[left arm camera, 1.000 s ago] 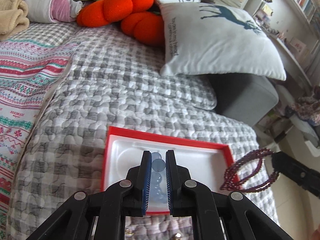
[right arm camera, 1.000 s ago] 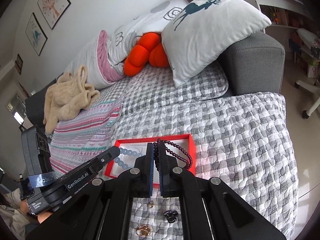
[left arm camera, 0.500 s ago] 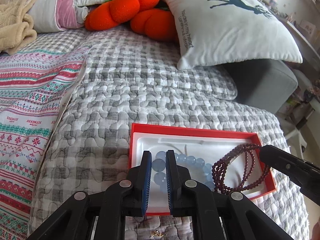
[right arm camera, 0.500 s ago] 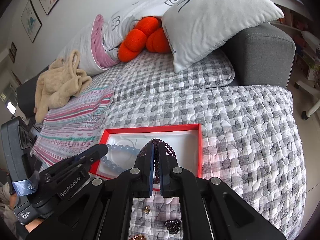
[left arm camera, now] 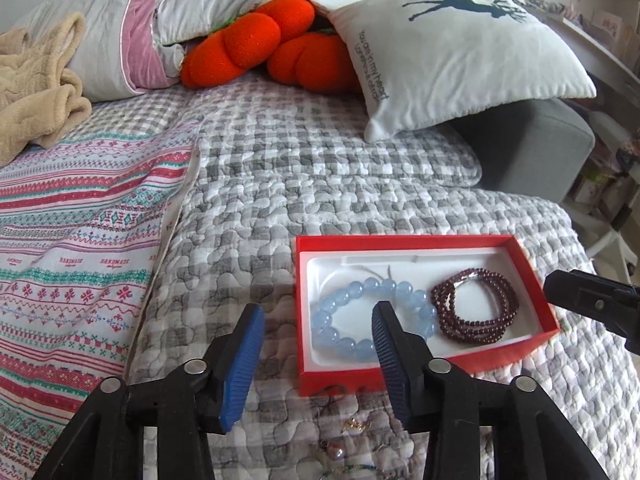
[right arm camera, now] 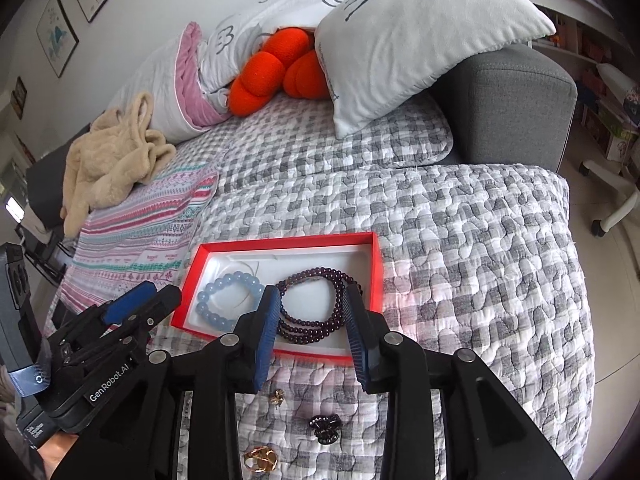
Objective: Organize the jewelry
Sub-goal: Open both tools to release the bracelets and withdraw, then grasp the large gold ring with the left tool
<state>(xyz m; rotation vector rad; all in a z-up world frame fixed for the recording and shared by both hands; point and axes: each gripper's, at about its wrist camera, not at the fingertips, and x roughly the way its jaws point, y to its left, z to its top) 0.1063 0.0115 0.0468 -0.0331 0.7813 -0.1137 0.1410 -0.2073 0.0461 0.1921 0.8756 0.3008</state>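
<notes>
A red box (left arm camera: 400,242) (right arm camera: 280,242) with a white lining lies on the checked quilt. A pale blue bead bracelet (left arm camera: 352,320) (right arm camera: 222,300) lies in its left half, and a coiled dark red bead bracelet (left arm camera: 476,308) (right arm camera: 320,276) lies in its right half. My left gripper (left arm camera: 318,312) (right arm camera: 136,304) hovers at the box's near left corner. Its jaws are opening, with nothing pressed between the pads. My right gripper (right arm camera: 312,294) (left arm camera: 592,300) hangs over the near edge above the dark bracelet. Its jaws are opening too and do not touch the beads.
Loose pieces lie on the quilt in front of the box: a gold earring (right arm camera: 278,396), a black clip (right arm camera: 326,428) and a gold piece (right arm camera: 260,460). A striped blanket (left arm camera: 80,240) lies to the left, with pillows (left arm camera: 460,48) and an orange cushion (left arm camera: 260,40) behind. The sofa edge drops away at the right.
Both grippers have opened and let go of their bracelets, which now lie flat in the box. The left gripper has drawn back towards the box's left corner.
</notes>
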